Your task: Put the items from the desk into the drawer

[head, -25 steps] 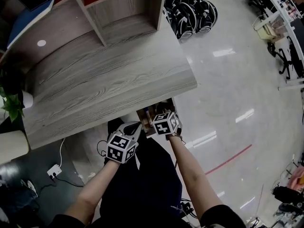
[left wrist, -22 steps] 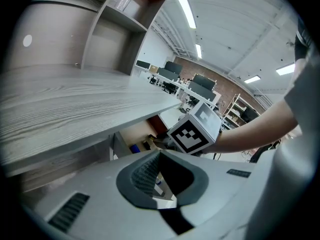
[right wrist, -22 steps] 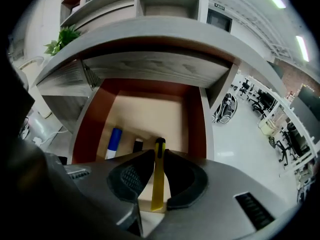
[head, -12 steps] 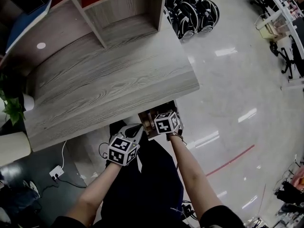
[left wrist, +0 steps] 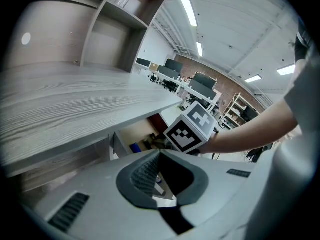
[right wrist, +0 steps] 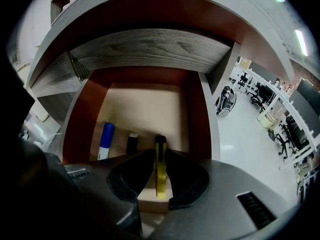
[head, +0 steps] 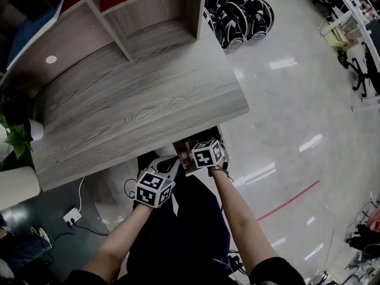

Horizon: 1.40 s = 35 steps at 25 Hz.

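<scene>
where the grey desk (head: 136, 100) ends, a seemingly polished floor (head: 285, 100) gleams.

The drawer (right wrist: 201, 115) is bare across its right half and back. A blue marker (right wrist: 106, 140) and black stub (right wrist: 132, 141) lie left; a yellow cutter (right wrist: 160, 171) stands mid-front. The surface (right wrist: 150, 49) overhangs its rear.

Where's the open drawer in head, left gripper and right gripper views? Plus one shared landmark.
Head view: drawer just below the desk's front edge, centre, mostly hidden.
Left gripper view: drawer under the desktop, centre.
Right gripper view: drawer fills the middle, seen from above.
Shared landmark: grey wood-grain desk.
</scene>
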Tool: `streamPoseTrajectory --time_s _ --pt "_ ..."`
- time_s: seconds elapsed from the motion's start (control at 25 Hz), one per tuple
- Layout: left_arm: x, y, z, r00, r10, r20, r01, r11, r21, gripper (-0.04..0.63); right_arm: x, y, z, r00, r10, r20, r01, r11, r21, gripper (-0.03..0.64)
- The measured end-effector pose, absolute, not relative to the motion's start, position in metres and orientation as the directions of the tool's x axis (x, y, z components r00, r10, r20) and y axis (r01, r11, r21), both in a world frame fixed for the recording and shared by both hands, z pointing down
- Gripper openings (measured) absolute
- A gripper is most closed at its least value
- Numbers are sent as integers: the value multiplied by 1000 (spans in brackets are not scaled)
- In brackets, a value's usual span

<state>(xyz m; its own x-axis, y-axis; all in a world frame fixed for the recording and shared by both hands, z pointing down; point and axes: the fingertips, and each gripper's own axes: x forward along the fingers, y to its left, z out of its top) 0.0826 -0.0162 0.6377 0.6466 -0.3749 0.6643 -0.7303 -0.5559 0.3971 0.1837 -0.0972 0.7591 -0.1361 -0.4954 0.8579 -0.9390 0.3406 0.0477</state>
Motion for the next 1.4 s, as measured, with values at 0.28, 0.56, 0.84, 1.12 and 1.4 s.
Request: streamPoseTrajectory --time_s 0.28,0.56,0.84,1.12,1.4 --pt "87 -19 632 652 -380 657 -726 -565 393 9 187 -97 743 -150 -517 843 -941 337 39 104" --pt "97 -26 614 682 -389 619 -699 -597 395 9 195 -93 706 -182 -579 795 -958 286 -11 115" --pt "104 -33 583 718 -409 562 -672 -616 410 9 210 -90 644 -208 -681 702 -976 193 -103 117" --pt "107 -45 540 756 -455 471 -648 -625 436 9 219 -97 565 -291 -794 534 -943 144 -300 117" --pt "114 -71 472 791 -532 302 -611 -653 447 8 204 -113 454 -412 -877 247 -836 256 -485 110"
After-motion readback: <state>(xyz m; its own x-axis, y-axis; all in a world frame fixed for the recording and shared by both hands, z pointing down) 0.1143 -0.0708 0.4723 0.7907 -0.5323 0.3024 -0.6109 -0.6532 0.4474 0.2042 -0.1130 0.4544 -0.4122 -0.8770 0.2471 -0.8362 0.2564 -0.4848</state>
